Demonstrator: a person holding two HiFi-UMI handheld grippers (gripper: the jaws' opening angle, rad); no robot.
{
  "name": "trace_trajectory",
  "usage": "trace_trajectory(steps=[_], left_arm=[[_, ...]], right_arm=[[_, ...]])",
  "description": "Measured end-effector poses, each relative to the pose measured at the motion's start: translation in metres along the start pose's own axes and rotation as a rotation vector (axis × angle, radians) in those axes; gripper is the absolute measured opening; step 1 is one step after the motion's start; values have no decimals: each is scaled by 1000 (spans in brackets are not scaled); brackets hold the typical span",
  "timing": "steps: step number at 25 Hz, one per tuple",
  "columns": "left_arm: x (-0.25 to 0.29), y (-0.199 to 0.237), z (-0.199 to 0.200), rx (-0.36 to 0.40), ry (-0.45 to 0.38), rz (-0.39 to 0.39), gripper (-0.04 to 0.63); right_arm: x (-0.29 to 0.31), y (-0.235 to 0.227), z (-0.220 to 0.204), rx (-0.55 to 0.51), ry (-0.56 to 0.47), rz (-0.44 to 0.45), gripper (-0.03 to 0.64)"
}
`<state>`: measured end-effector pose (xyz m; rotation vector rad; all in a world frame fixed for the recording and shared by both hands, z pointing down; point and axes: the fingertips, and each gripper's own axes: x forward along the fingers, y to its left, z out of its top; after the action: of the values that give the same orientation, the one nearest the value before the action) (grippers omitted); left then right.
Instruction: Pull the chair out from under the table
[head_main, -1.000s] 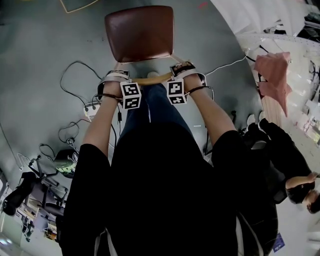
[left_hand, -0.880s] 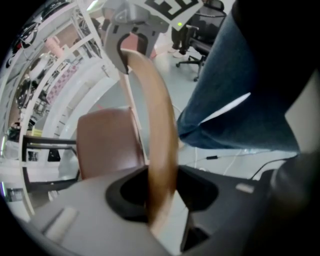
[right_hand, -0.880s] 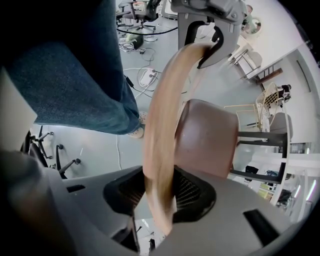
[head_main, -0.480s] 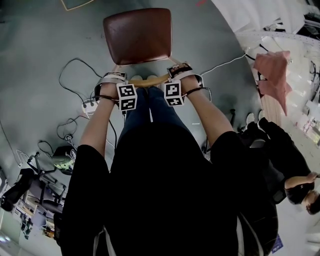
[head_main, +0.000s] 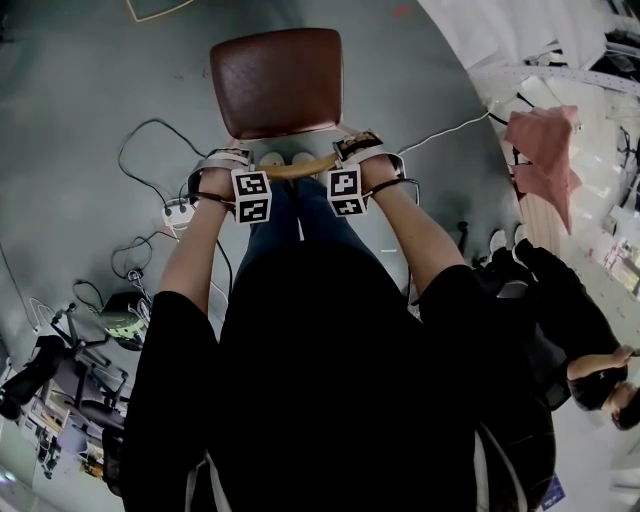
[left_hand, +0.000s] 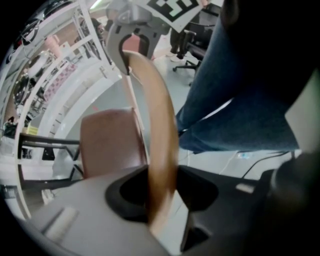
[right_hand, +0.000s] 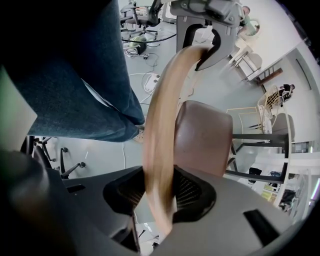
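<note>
The chair has a brown padded seat (head_main: 277, 80) and a curved wooden backrest rail (head_main: 297, 168). It stands on the grey floor in front of me, with the rail nearest my legs. My left gripper (head_main: 232, 160) is shut on the rail's left end, pointing down. My right gripper (head_main: 362, 147) is shut on the rail's right end. In the left gripper view the wooden rail (left_hand: 162, 145) runs up between the dark pads to the other gripper (left_hand: 131, 31). The right gripper view shows the rail (right_hand: 162, 145) clamped the same way, with the seat (right_hand: 204, 137) beside it.
A white table edge (head_main: 560, 80) with a pink cloth (head_main: 545, 150) curves down the right side. Cables and a power strip (head_main: 182, 212) lie on the floor at left. Office chairs (head_main: 70, 370) stand at lower left. Another person (head_main: 570, 330) is at the right.
The chair and both grippers have shifted a little toward me, with the seat lower in the head view. Both grips on the rail are unchanged.
</note>
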<state>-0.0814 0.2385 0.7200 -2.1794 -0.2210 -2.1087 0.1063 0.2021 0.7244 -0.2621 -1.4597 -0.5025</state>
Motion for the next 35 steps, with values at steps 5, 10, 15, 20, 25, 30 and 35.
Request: trace_trajectory(steps=[5, 10, 15, 20, 25, 30, 35], left_arm=[[-1, 1, -1, -4, -2, -15, 161], [-2, 0, 0, -13, -9, -36, 161], [-4, 0, 1, -20, -15, -46, 161], [-7, 1, 2, -10, -18, -66, 161], [-7, 0, 3, -17, -34, -68, 163], [-9, 3, 4, -81, -112, -8, 199], [-25, 6, 4, -160, -194, 51, 230]], right_arm=[[-2, -1, 1, 5, -11, 9, 147], [-2, -1, 1, 0, -21, 23, 147], [-5, 0, 0, 0, -32, 34, 147], [-7, 0, 0, 5, -48, 48, 147], [-7, 2, 0, 26, -57, 55, 147], [-10, 1, -2, 204, -100, 96, 191], [-29, -6, -7, 268, -164, 80, 198]])
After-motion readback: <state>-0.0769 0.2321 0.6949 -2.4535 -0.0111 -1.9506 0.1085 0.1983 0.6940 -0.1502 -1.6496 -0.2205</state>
